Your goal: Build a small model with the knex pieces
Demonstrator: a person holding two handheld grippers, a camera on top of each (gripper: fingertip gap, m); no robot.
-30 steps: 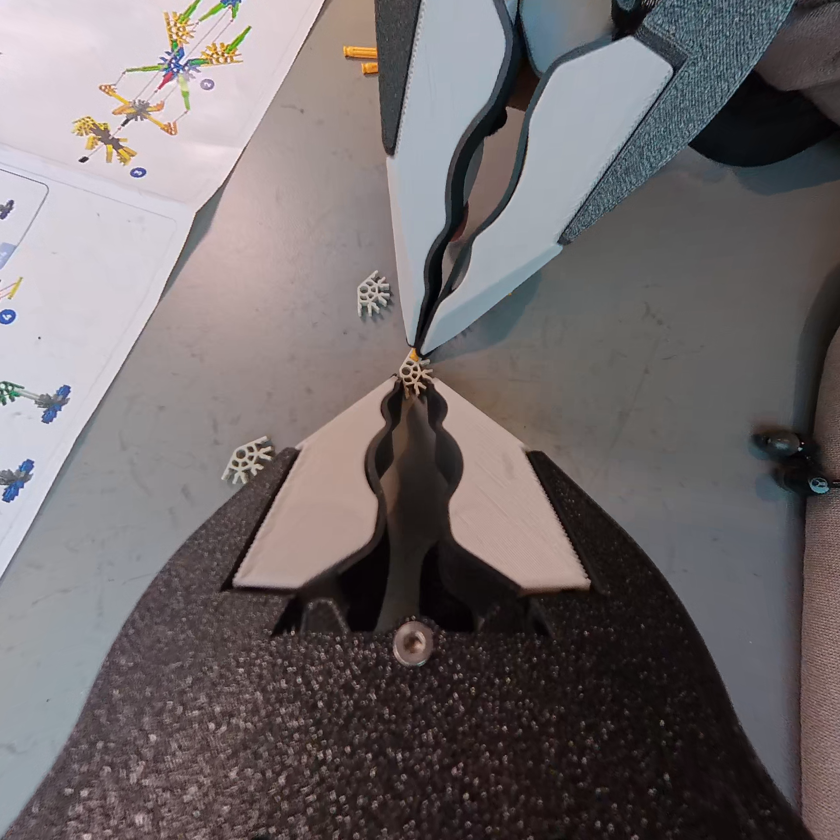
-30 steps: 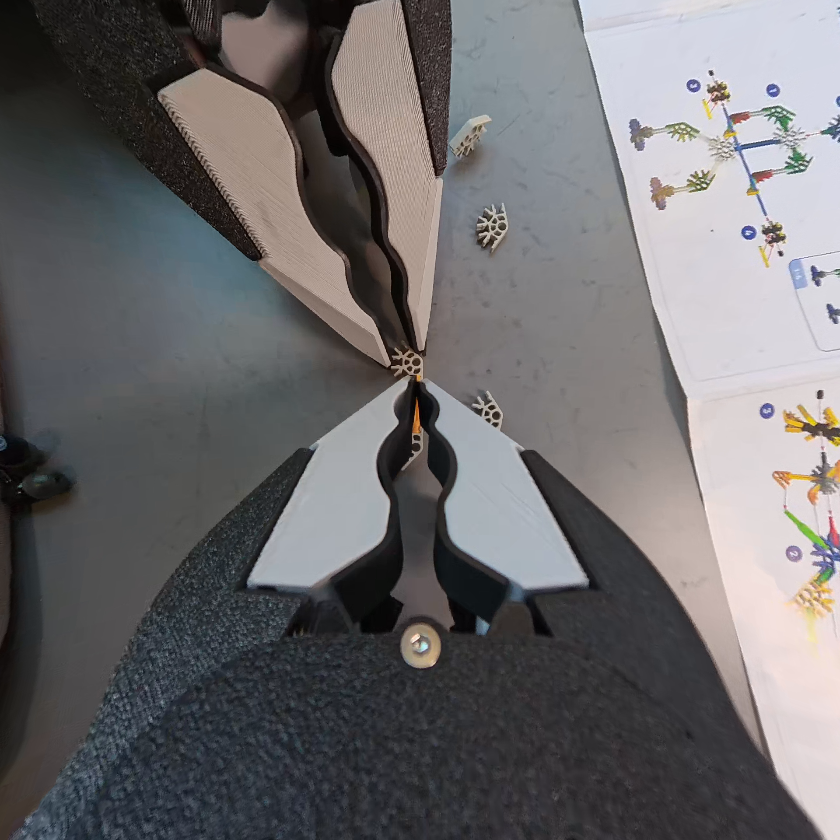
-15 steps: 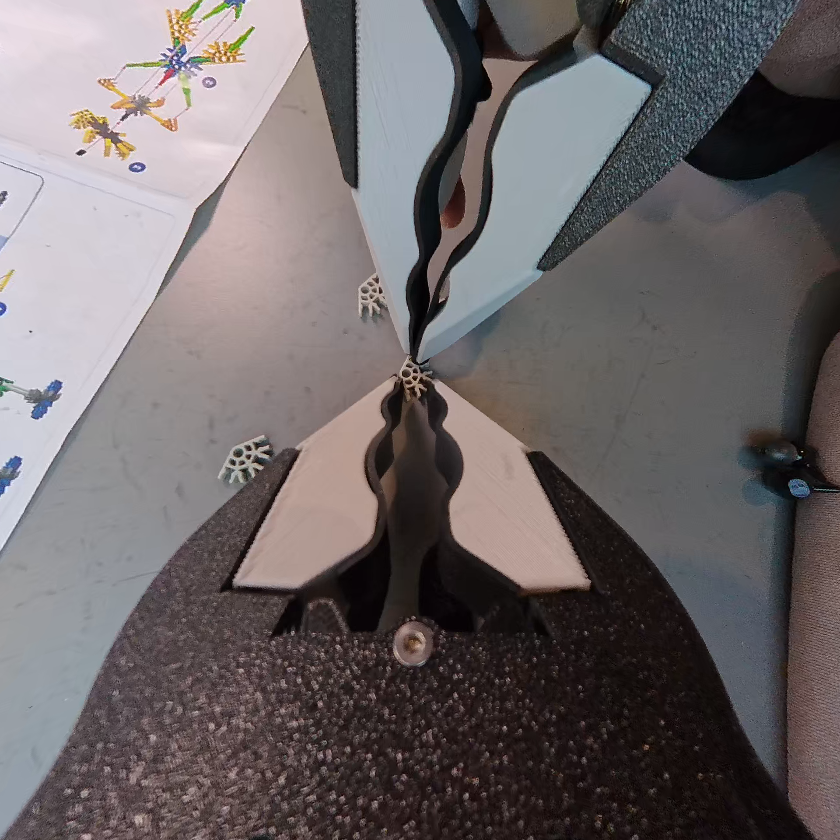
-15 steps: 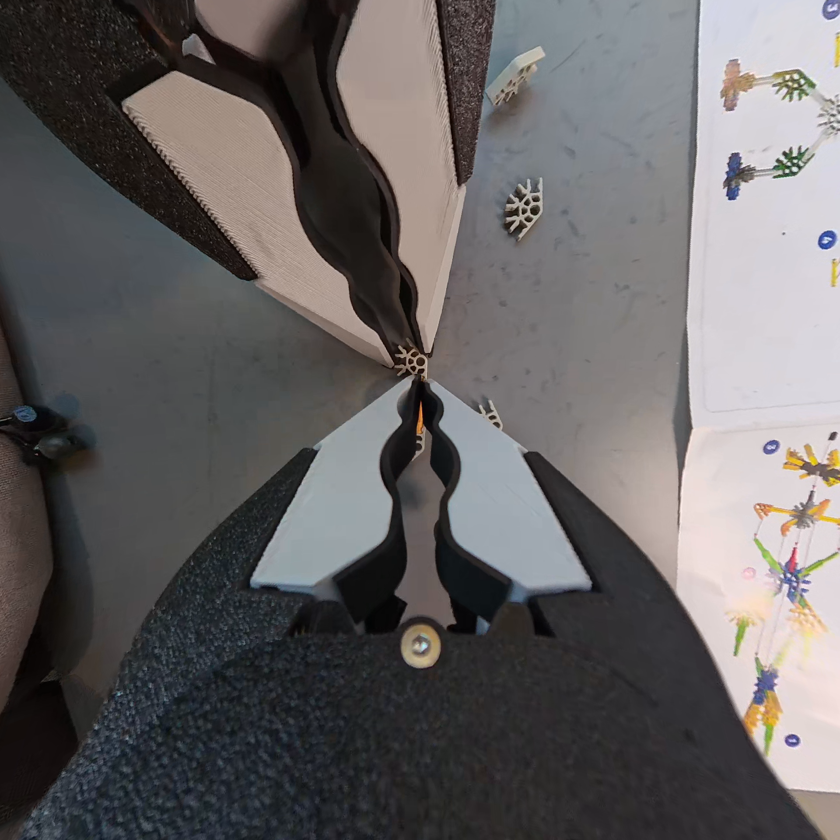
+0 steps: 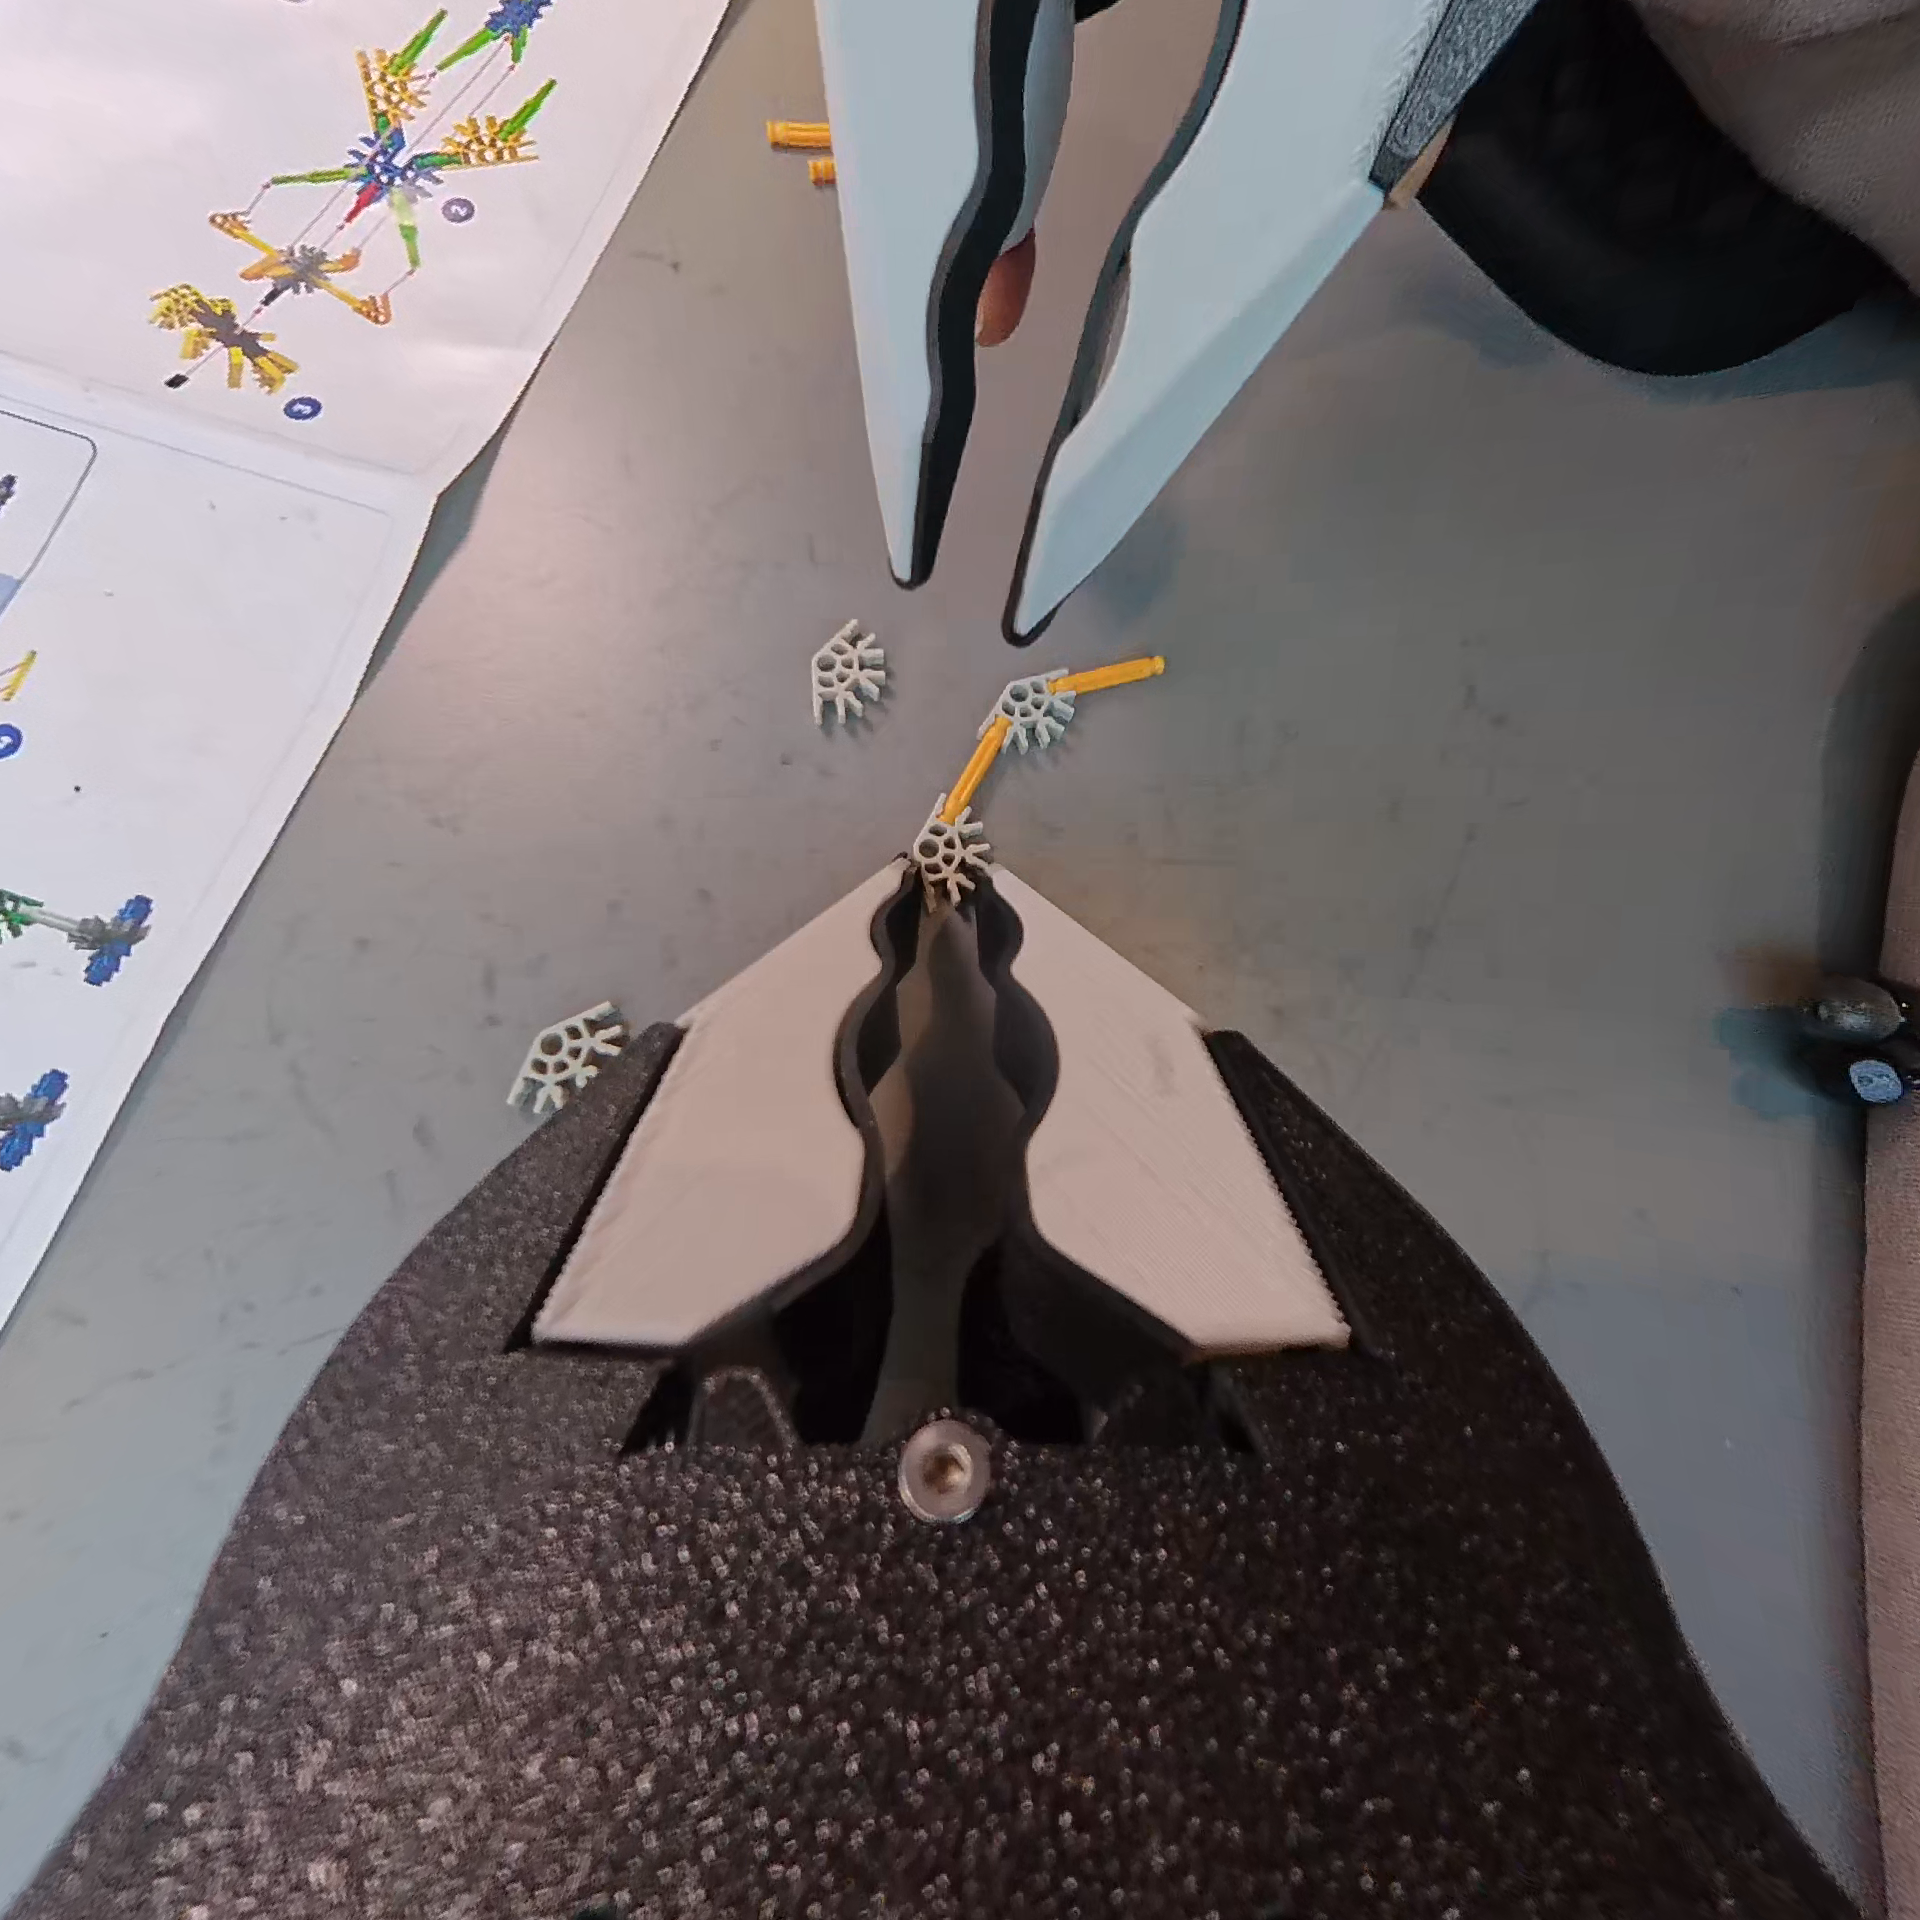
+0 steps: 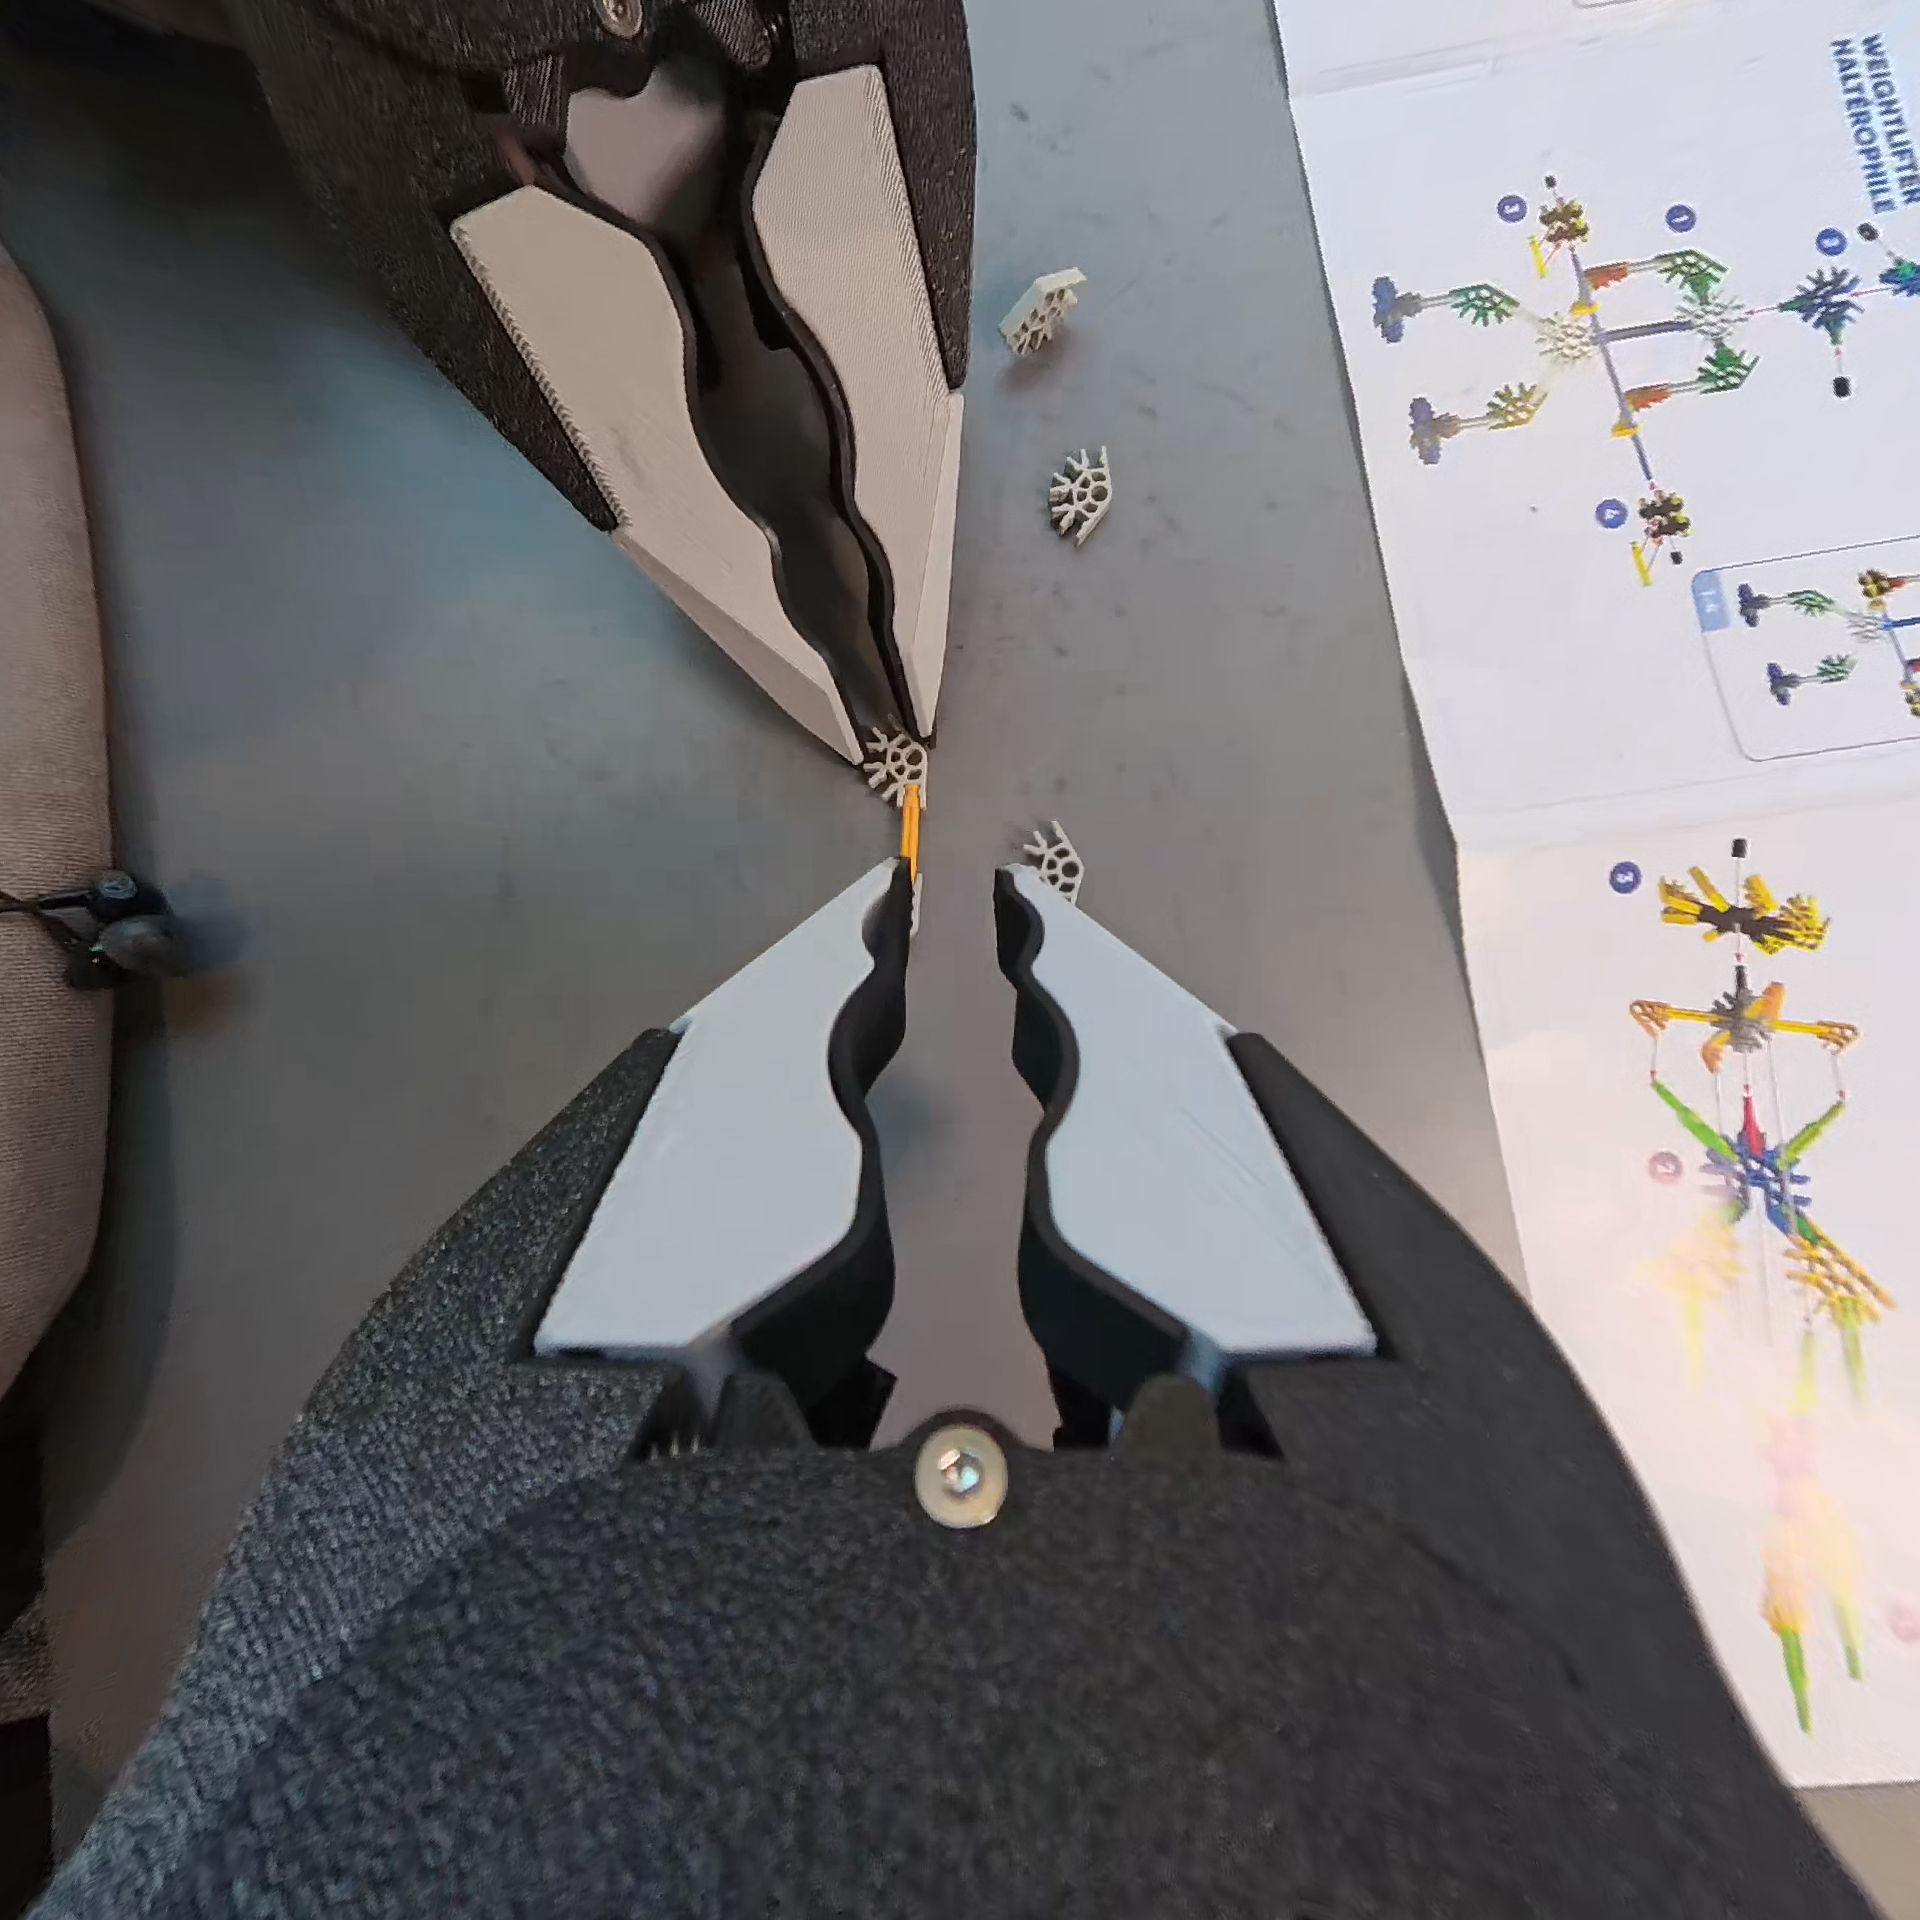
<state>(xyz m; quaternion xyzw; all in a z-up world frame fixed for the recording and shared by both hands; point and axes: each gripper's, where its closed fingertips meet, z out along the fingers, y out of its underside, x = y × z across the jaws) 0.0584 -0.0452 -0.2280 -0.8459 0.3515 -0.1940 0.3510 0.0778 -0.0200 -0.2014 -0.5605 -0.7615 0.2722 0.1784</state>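
Observation:
My left gripper (image 5: 945, 885) is shut on a grey snowflake-shaped connector (image 5: 948, 860) at its fingertips. A yellow rod (image 5: 977, 767) runs from that connector to a second grey connector (image 5: 1029, 712), which carries another yellow rod (image 5: 1112, 673). My right gripper (image 6: 948, 878) is open and holds nothing. Its tips sit just short of the held connector (image 6: 896, 762), and its left fingertip lies beside the yellow rod (image 6: 911, 831). The right gripper also shows in the left wrist view (image 5: 966, 608), jaws apart above the second connector.
Loose grey connectors lie on the grey table (image 5: 1455, 727), one left of the rods (image 5: 847, 675) and one beside my left finger (image 5: 566, 1055). Illustrated instruction sheets (image 5: 208, 520) cover the far side. Two short yellow rods (image 5: 800, 135) lie beyond. A small black item (image 5: 1860, 1049) lies by beige fabric. The tips of one gripper are about 5 cm away from the tips of the other.
My right gripper has opened, let go of the yellow rod and drawn back. The rod-and-connector chain now shows, joined to the connector in my left gripper.

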